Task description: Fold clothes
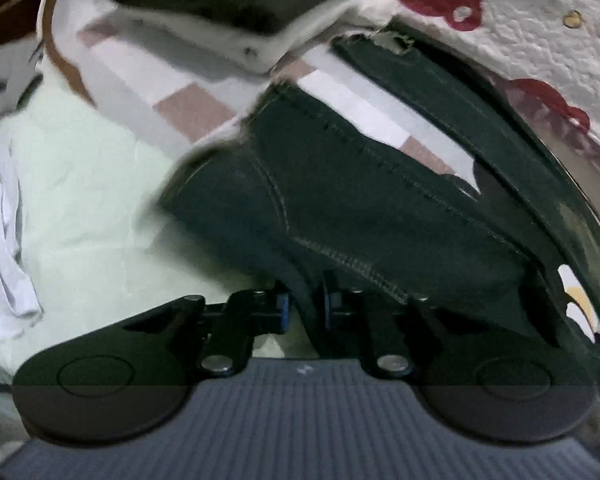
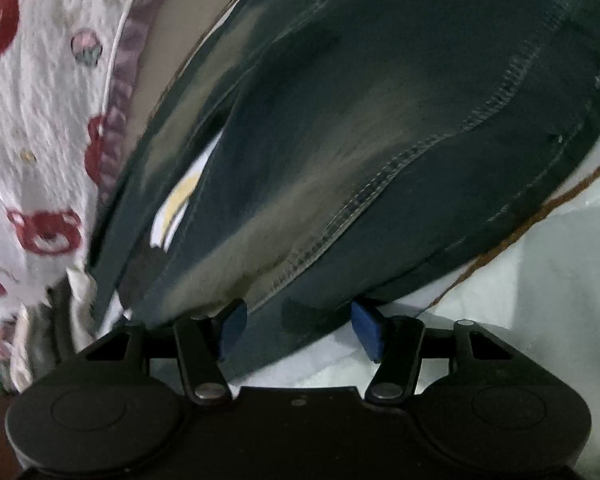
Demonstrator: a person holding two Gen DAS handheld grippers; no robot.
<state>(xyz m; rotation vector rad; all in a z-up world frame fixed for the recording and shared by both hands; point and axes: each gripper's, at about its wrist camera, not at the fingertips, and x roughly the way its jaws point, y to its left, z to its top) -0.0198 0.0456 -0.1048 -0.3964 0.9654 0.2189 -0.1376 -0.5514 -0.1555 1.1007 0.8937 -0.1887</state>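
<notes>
Left wrist view showed the dark jeans (image 1: 380, 208) filling the middle and right of the frame, draped over a pale sheet (image 1: 92, 200) with a checked cloth (image 1: 188, 108) behind them. A white blanket with red bears (image 1: 520, 32) sat in the upper right, and a crumpled white garment (image 1: 0, 220) lay at the left edge. Your left gripper (image 1: 304, 304) was nearly shut, pinching a fold of the denim at the bottom centre.

From the right wrist, the jeans (image 2: 380, 140) again took up most of the picture, the bear blanket (image 2: 40, 140) down the left side. Your right gripper (image 2: 298, 328) stood wide, its blue pads (image 2: 366, 330) either side of the denim edge but not pressing on it.

To do this step well, you probably needed to close the right gripper on the hem before lifting, matching the left hold, so both corners travelled together. Keeping the seams aligned and the fabric taut would likely have given a flat fold, clear of the blanket.
</notes>
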